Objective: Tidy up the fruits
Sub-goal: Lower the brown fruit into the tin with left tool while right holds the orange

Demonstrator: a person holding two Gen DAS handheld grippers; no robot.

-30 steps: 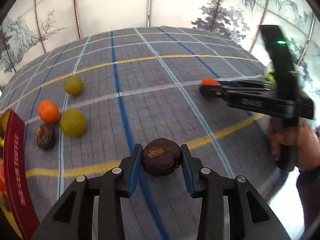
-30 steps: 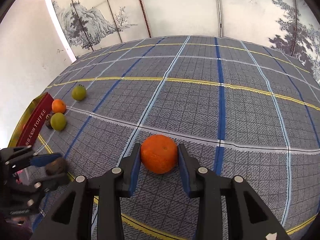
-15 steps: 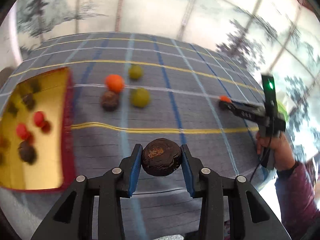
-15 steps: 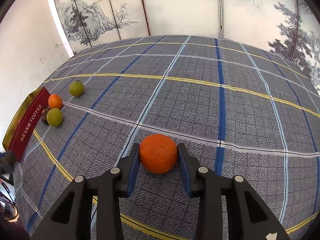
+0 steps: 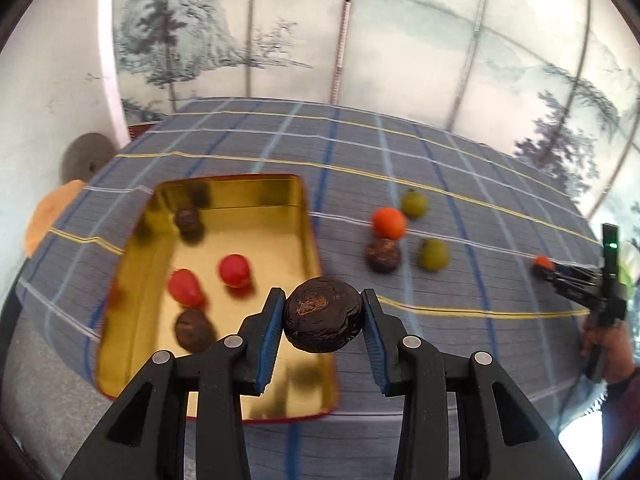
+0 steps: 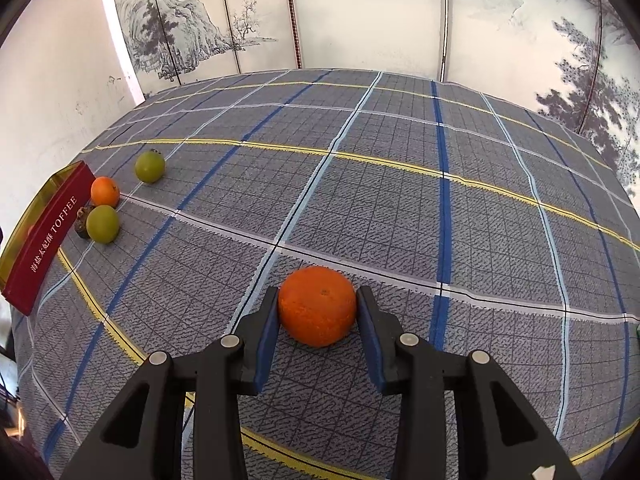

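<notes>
Left gripper point(image 5: 323, 322) fingers clamp a dark wrinkled fruit point(image 5: 322, 314) over the gold tin's point(image 5: 312, 240) near corner. Right gripper point(image 6: 317, 316) fingers, just easing apart, flank an orange point(image 6: 317, 305) on the desk point(image 6: 400, 200). Both look light, firm, roll-prone; grip across the widest part.

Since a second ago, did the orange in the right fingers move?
No. The orange sits in the same spot on the cloth, just before the white stripe.

My left camera is looking down at the tin point(image 5: 316, 240); my right is facing it point(image 6: 44, 236) at nine o'clock; both are sharing the tablecloth point(image 5: 460, 184).
</notes>
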